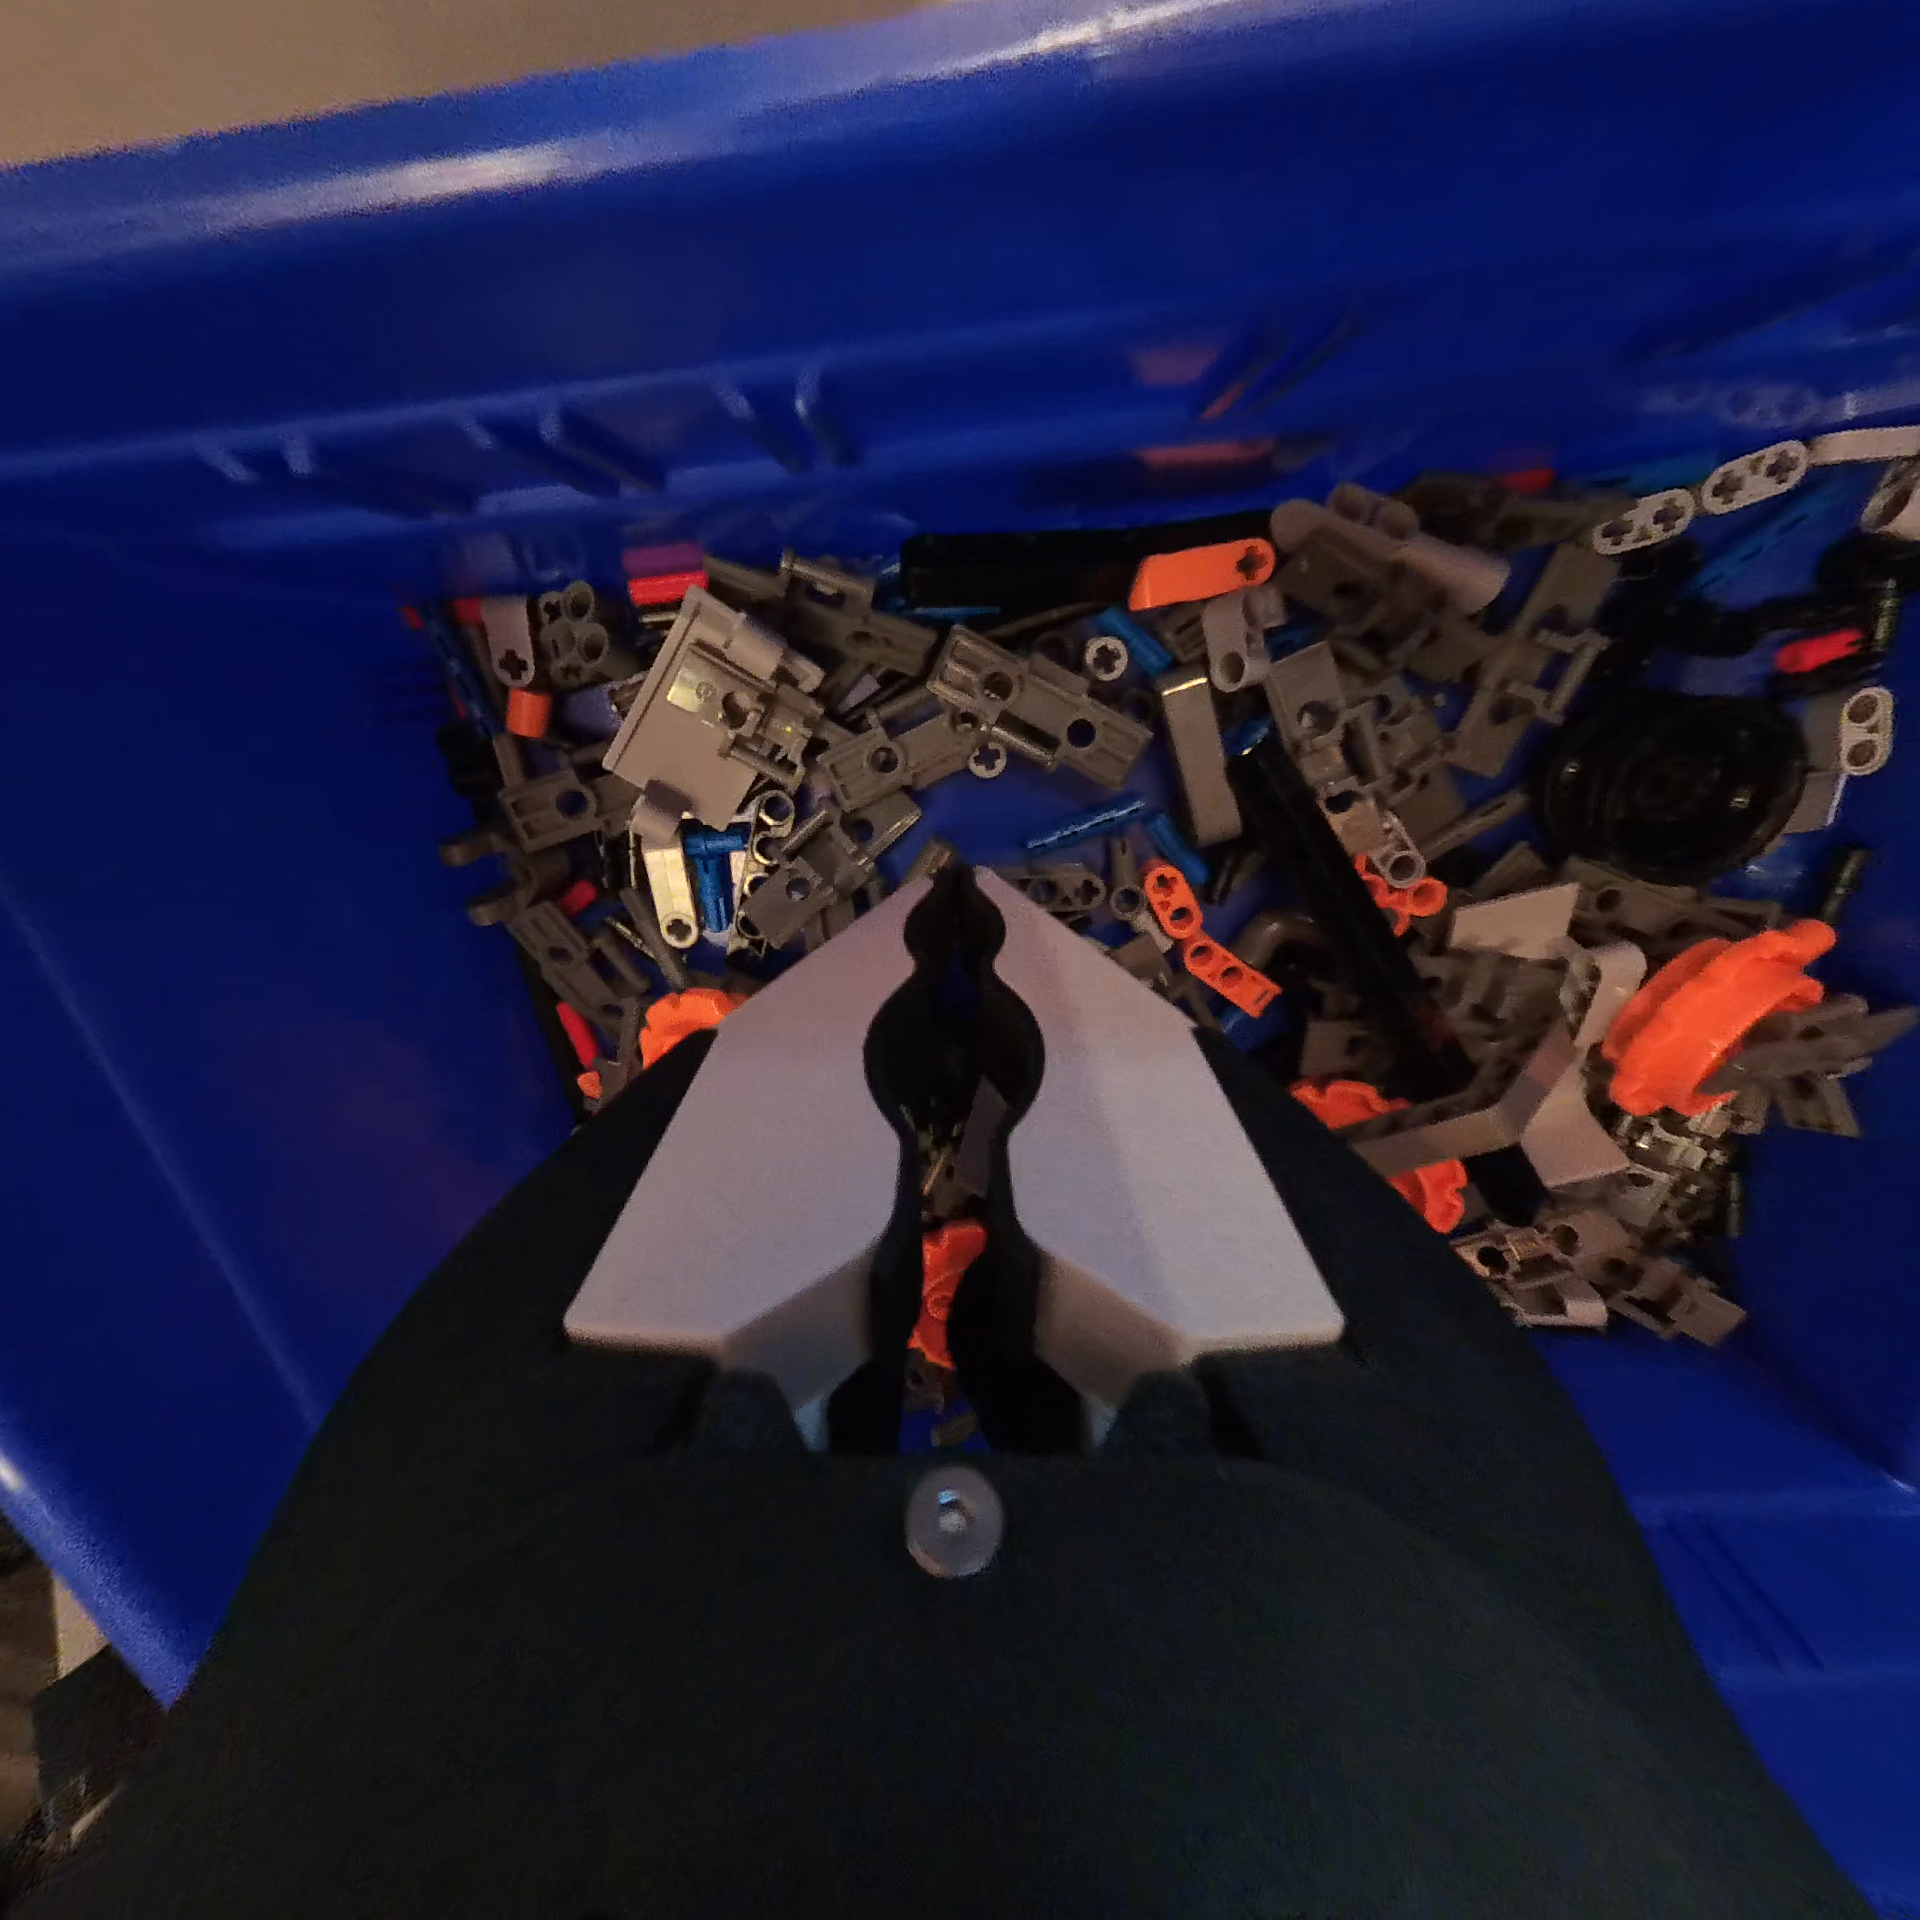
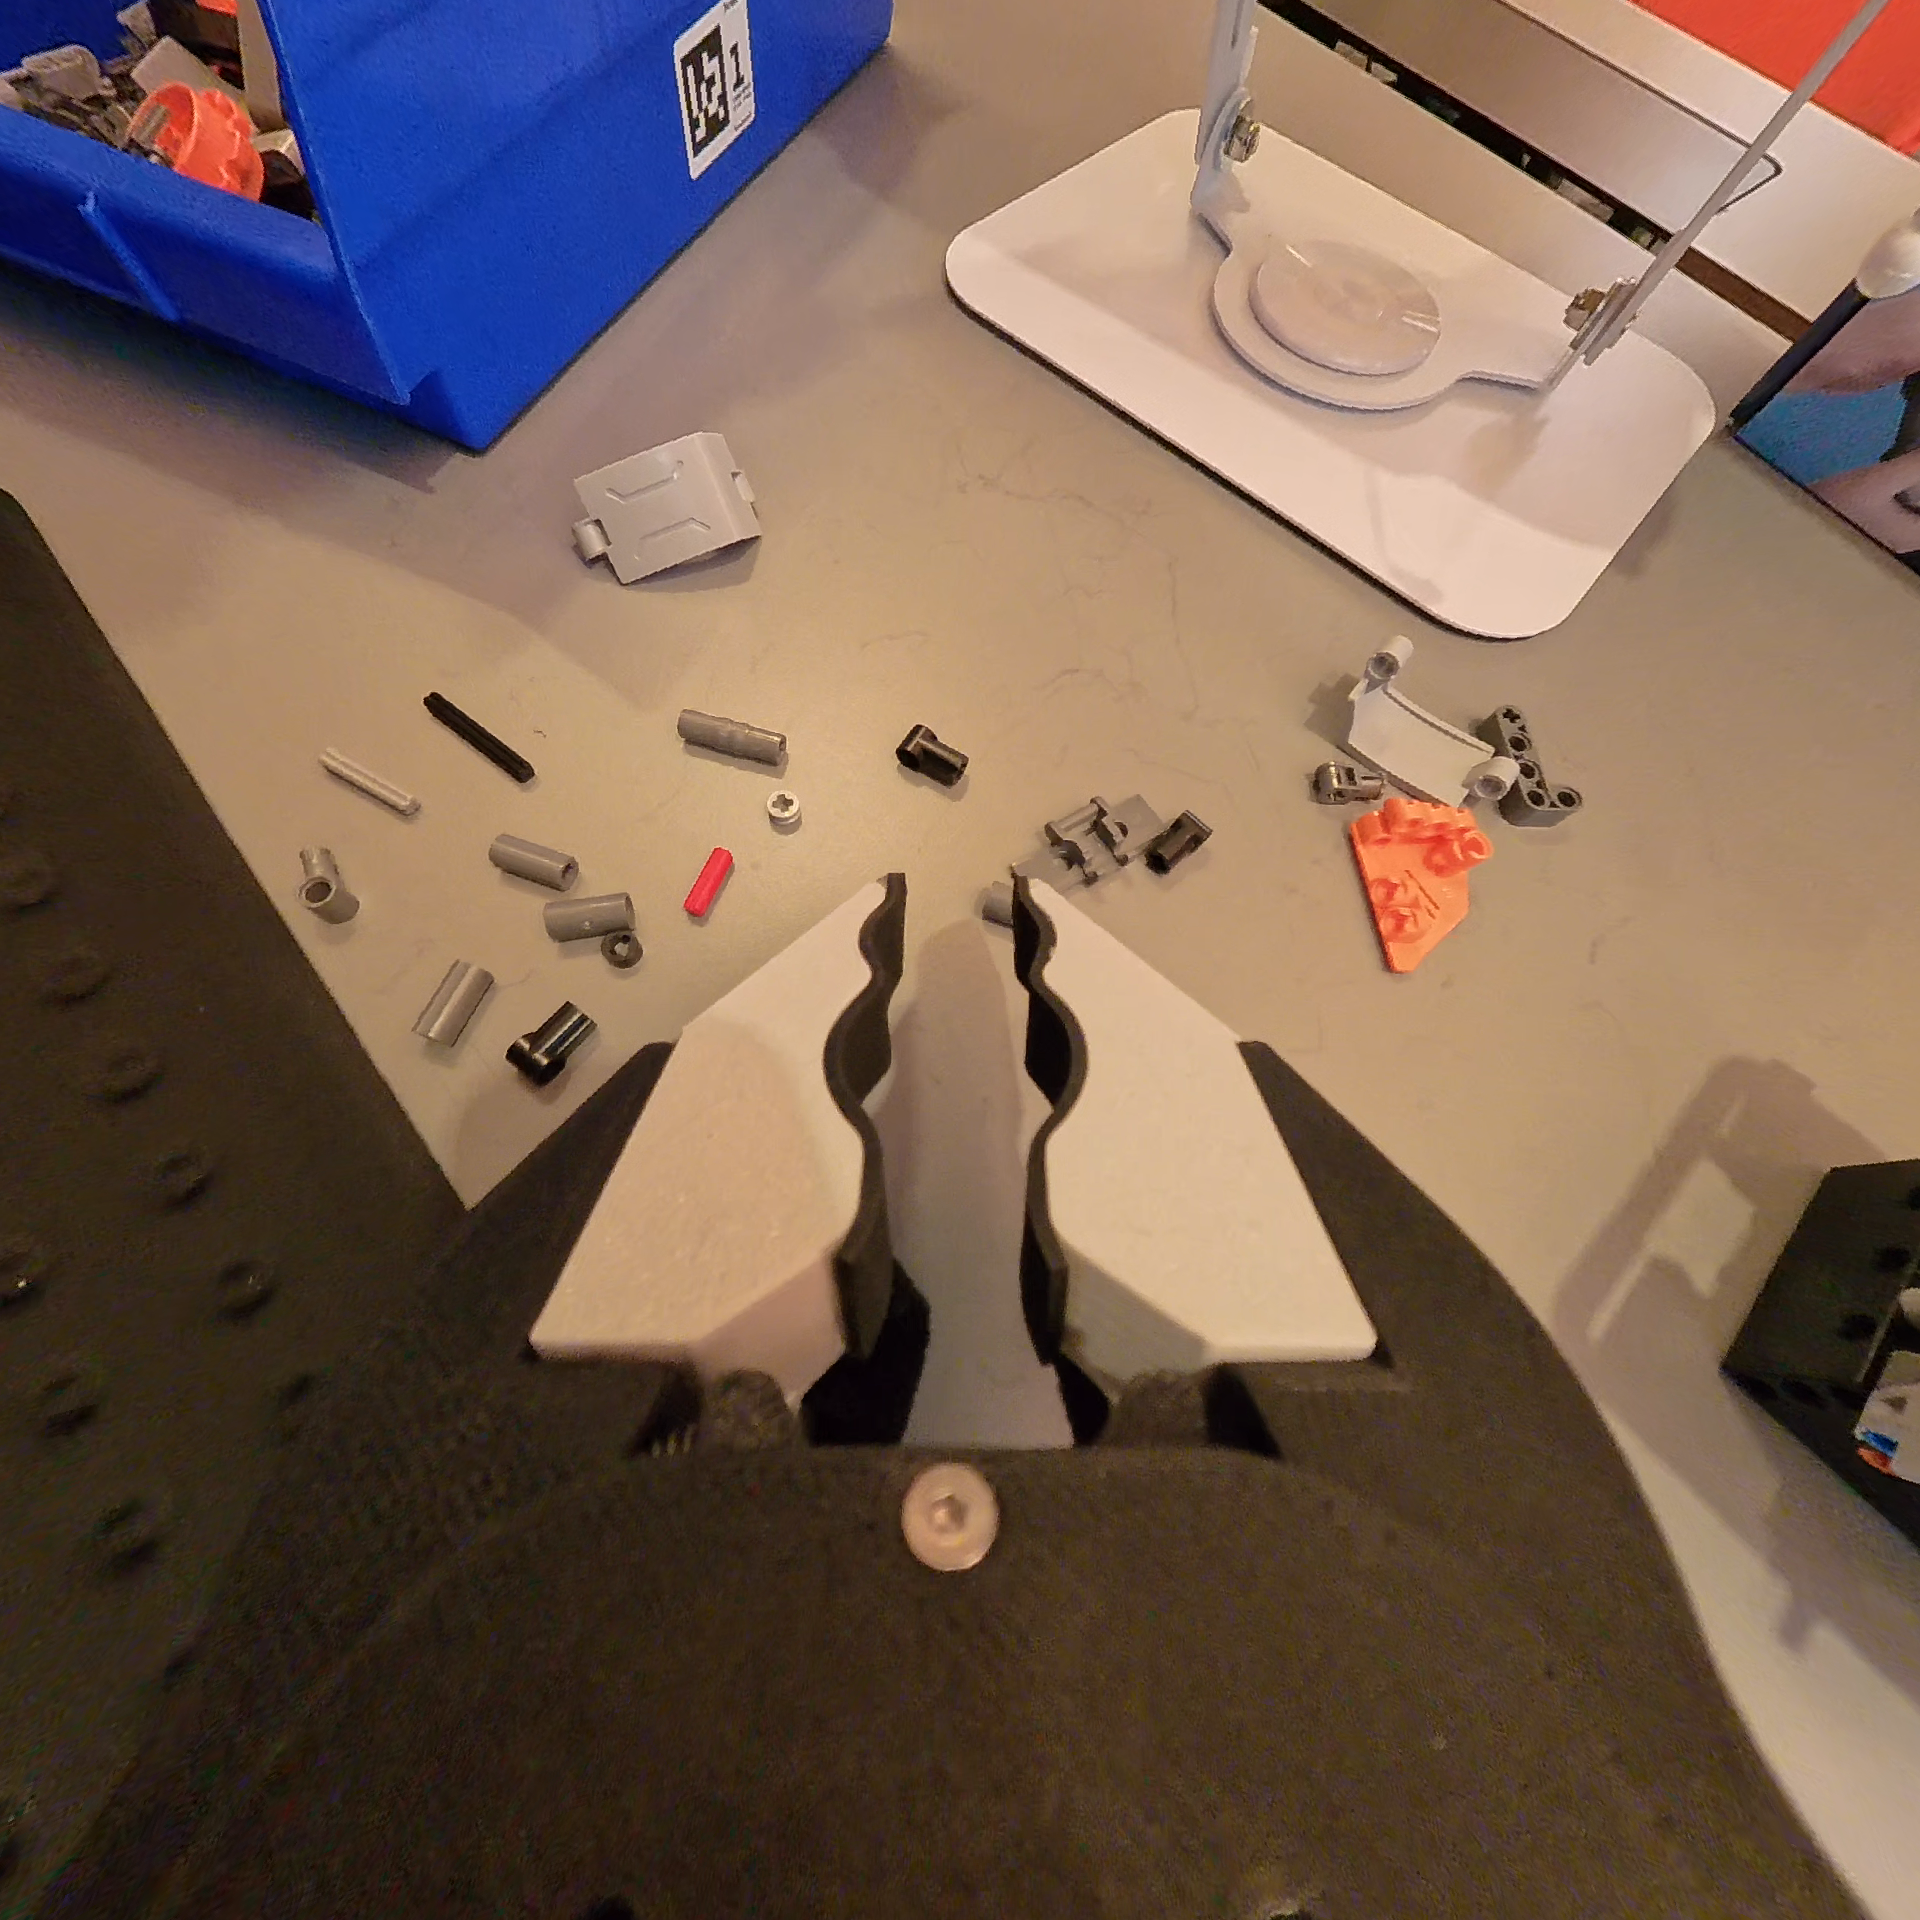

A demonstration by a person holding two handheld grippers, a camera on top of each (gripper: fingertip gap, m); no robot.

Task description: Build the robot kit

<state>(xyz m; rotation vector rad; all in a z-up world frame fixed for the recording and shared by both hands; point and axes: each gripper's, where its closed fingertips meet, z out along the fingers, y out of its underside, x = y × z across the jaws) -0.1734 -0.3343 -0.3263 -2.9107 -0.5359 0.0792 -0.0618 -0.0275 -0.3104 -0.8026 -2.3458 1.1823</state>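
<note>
Left tongs [image 1: 951,883] closed, empty, over jumbled plastic pieces [image 1: 1039,748] in a glossy blue bin [image 1: 727,312]; right tongs [image 2: 958,894] parted, empty, above the matte grey counter [image 2: 935,582].

Grey table [image 2: 1039,540] carries blue bin [image 2: 499,260], white stand base [image 2: 1403,488], scattered, probably plastic, small parts [image 2: 561,862].

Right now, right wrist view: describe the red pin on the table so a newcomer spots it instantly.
Start at the blue bin at the table's far left, then come toward the right gripper through the loose scatter of small parts. The red pin lies just left of the open fingertips, a short cylinder. It is the only red piece among grey and black neighbours.
</note>
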